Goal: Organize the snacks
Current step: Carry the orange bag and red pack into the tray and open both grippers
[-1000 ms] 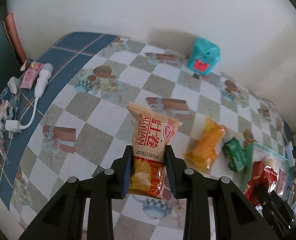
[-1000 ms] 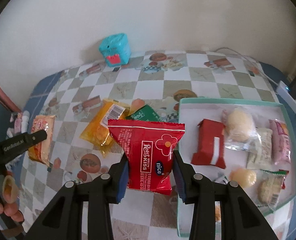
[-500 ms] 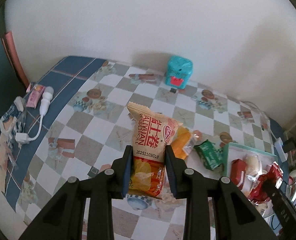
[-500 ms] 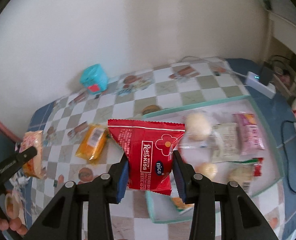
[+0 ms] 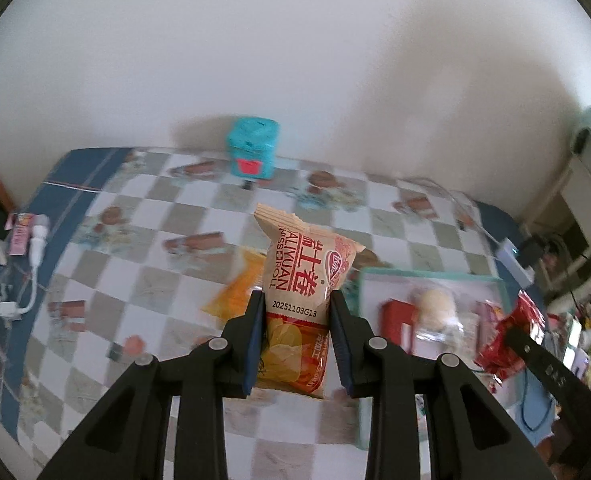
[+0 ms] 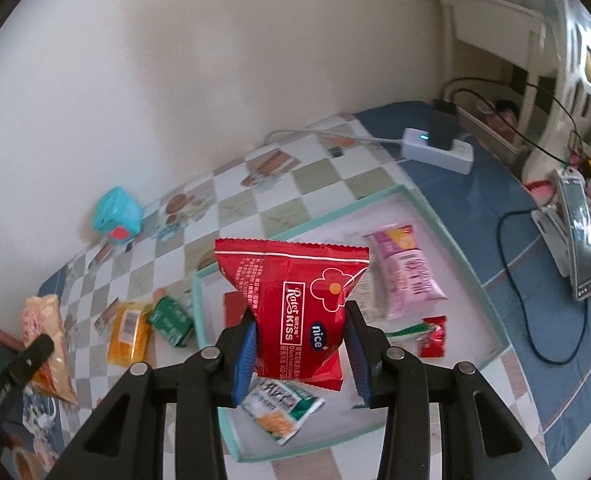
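Two packets are in the air at once, one in each gripper. The left gripper [image 5: 297, 316] has its fingers [image 5: 255, 336] closed partway on a beige and orange packet [image 5: 305, 280], pinching it at the waist so the top stands upright above the pads. The right gripper [image 6: 301, 338] clamps a red packet [image 6: 295, 304] the same way, low on its body, with the wide crimped top flaring out above. Both grips look firm, with the wrappers creased inward where the pads press.

The red packet hangs over the near end of the tray [image 6: 455, 248], which already holds a pink packet [image 6: 407, 272], a green and white packet [image 6: 283, 404] and several smaller snacks. The beige packet is still over the checked tabletop [image 5: 143, 280], to the left of the tray. A yellow packet [image 6: 129, 336] and a green packet [image 6: 171, 320] lie on the tabletop just beside the tray's left rim, not yet sorted.

The risks, as I judge them: the slick wrappers could slip out of such narrow pinches during a quick swing. A release from this height could bounce a packet off the crowded tray or onto its rim. With both grippers heading for the same tray, they may also knock each other. Squeezing harder would likely crush what is inside.
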